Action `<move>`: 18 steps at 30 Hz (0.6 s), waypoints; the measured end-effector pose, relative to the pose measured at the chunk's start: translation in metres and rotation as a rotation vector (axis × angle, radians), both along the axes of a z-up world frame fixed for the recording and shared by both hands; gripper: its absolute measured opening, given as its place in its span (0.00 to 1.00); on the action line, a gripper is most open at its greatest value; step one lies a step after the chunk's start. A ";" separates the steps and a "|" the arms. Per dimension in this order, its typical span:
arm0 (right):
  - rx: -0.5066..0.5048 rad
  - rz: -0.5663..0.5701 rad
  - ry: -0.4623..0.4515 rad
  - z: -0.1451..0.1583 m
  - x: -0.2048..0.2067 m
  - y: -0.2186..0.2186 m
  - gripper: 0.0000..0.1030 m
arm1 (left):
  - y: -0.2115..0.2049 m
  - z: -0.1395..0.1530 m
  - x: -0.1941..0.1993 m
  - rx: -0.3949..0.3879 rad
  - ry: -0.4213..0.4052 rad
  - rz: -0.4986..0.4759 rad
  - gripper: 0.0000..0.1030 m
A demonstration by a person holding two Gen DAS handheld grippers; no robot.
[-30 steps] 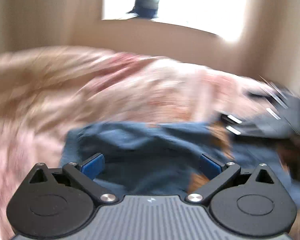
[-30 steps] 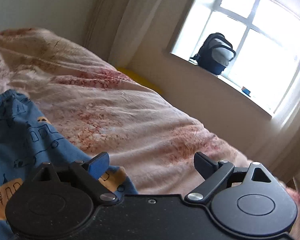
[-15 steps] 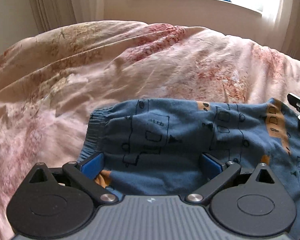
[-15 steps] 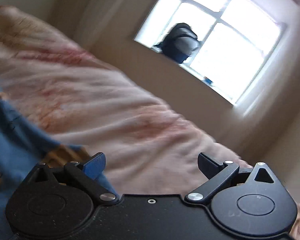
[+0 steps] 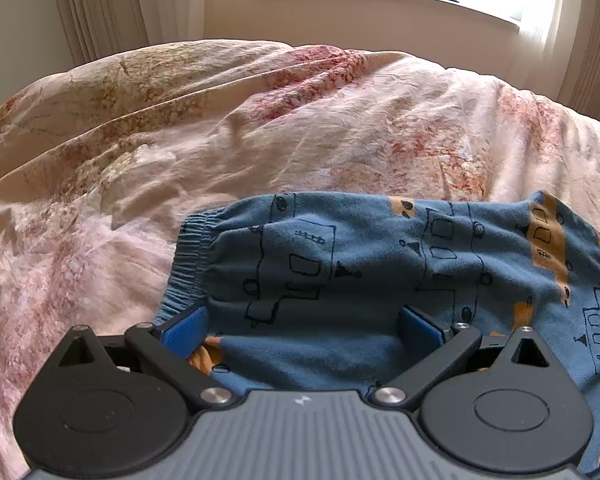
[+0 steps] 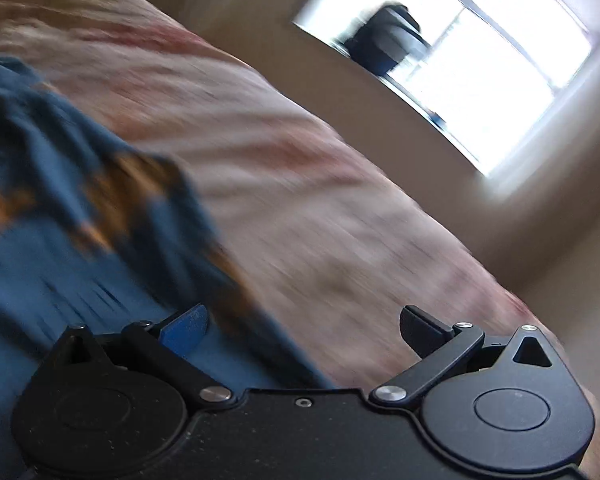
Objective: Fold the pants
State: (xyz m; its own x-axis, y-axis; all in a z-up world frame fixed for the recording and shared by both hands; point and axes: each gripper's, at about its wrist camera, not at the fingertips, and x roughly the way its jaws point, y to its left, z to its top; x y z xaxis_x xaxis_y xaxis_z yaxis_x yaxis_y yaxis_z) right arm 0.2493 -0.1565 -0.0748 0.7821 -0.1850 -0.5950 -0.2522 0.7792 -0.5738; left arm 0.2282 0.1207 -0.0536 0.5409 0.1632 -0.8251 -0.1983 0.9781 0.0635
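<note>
Two grippers: both point down over a bed, one per wrist view.
Pants: blue children's pants [image 5: 380, 272] with black line drawings and orange patches lie crumpled on the bedspread, filling the lower centre and lower right of the left wrist view; the gathered elastic waistband [image 5: 192, 248] faces the left of the frame.
Left gripper: the left gripper [image 5: 302, 326] stands released, jaws spread wide just above the blue cloth near the waistband, pads not pressing on it.
Right gripper: the right gripper [image 6: 302, 322] is released, its jaws just opened to their widest; the pants' edge [image 6: 100, 208] runs under its left finger in a blurred frame, nothing pinched.
Bedspread: a pink floral bedspread [image 5: 260, 128] covers the middle of the left view.
Window: upper right of the right view, a dark backpack [image 6: 388, 40] sits on the sill.
Curtain: pale pleated curtain [image 5: 96, 4] at upper left of the left view.
</note>
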 end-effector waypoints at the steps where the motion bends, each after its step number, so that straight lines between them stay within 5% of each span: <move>1: -0.013 -0.016 0.005 0.003 -0.006 -0.009 0.99 | 0.000 0.000 0.000 0.000 -0.001 0.000 0.99; 6: 0.048 -0.088 0.010 0.031 -0.048 -0.060 0.99 | -0.005 0.003 -0.003 0.016 -0.018 -0.004 0.99; 13: 0.566 -0.398 -0.015 0.095 -0.084 -0.178 0.99 | -0.045 0.025 -0.023 0.022 -0.127 -0.150 1.00; 18: 0.634 -0.539 0.127 0.085 -0.107 -0.251 0.99 | -0.109 0.032 -0.016 -0.045 -0.121 -0.312 1.00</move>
